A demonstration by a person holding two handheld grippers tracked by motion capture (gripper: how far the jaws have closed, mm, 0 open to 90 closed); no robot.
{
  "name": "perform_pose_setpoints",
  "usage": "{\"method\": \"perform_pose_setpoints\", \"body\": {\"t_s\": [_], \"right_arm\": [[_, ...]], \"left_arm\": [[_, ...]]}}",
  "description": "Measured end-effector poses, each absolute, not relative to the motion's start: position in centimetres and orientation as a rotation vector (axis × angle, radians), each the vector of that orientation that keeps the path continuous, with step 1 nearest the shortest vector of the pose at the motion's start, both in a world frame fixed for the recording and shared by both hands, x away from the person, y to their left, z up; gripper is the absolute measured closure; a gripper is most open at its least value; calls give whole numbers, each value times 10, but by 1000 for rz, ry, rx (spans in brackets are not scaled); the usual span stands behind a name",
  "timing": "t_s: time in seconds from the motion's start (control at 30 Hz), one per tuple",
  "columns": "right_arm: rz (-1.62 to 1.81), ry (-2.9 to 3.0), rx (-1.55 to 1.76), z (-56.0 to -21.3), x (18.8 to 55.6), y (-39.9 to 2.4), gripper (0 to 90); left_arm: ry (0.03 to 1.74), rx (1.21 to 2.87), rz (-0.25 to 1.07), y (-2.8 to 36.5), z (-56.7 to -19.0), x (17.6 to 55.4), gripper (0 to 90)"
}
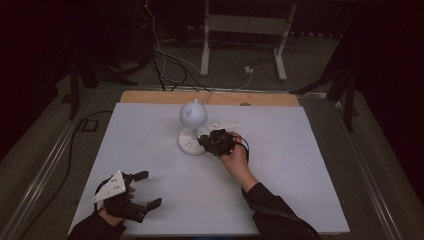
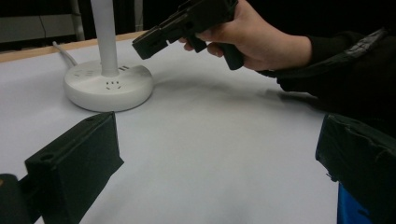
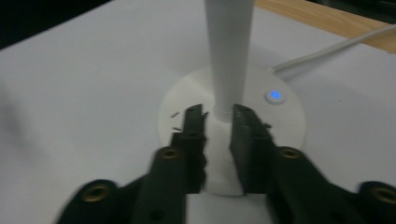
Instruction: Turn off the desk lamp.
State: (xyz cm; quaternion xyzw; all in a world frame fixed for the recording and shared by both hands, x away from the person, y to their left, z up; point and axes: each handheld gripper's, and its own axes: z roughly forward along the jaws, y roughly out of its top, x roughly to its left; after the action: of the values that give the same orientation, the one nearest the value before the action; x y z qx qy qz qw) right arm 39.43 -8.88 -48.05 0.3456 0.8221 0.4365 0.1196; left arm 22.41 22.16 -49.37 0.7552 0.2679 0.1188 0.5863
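Nearly shut, right gripper (image 3: 215, 122) hovers over lamp base (image 3: 285, 119).

white desk lamp (image 1: 192, 127) | white table (image 1: 150, 150) | floor cables (image 1: 165, 60)

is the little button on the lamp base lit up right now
Yes, in the right gripper view the round button on the white lamp base glows blue, just beyond the right gripper.
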Motion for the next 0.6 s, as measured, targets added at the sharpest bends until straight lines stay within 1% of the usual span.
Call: {"method": "perform_pose_setpoints", "body": {"t_s": [0.03, 0.1, 0.17, 0.33, 0.4, 0.43, 0.53, 0.6], "right_arm": [[1287, 2415, 1003, -479, 393, -90, 626], [1307, 2441, 983, -477, 392, -92, 575], [1345, 2455, 944, -475, 390, -95, 456], [1392, 2483, 927, -466, 384, -105, 256], [1403, 2482, 920, -462, 381, -110, 204], [1410, 2489, 905, -461, 380, -112, 148], [1429, 2504, 867, -457, 377, -121, 110], [1452, 2522, 859, -455, 375, -129, 25]], "left_arm": [[626, 1761, 276, 221, -494, 224, 5], [630, 1762, 277, 221, -494, 225, 5], [634, 1760, 274, 221, -494, 226, 5], [640, 1758, 269, 221, -495, 228, 5], [638, 1760, 268, 220, -495, 230, 5], [639, 1760, 266, 220, -495, 230, 5], [640, 1758, 262, 220, -496, 231, 5], [640, 1757, 261, 220, -496, 231, 5]]}}
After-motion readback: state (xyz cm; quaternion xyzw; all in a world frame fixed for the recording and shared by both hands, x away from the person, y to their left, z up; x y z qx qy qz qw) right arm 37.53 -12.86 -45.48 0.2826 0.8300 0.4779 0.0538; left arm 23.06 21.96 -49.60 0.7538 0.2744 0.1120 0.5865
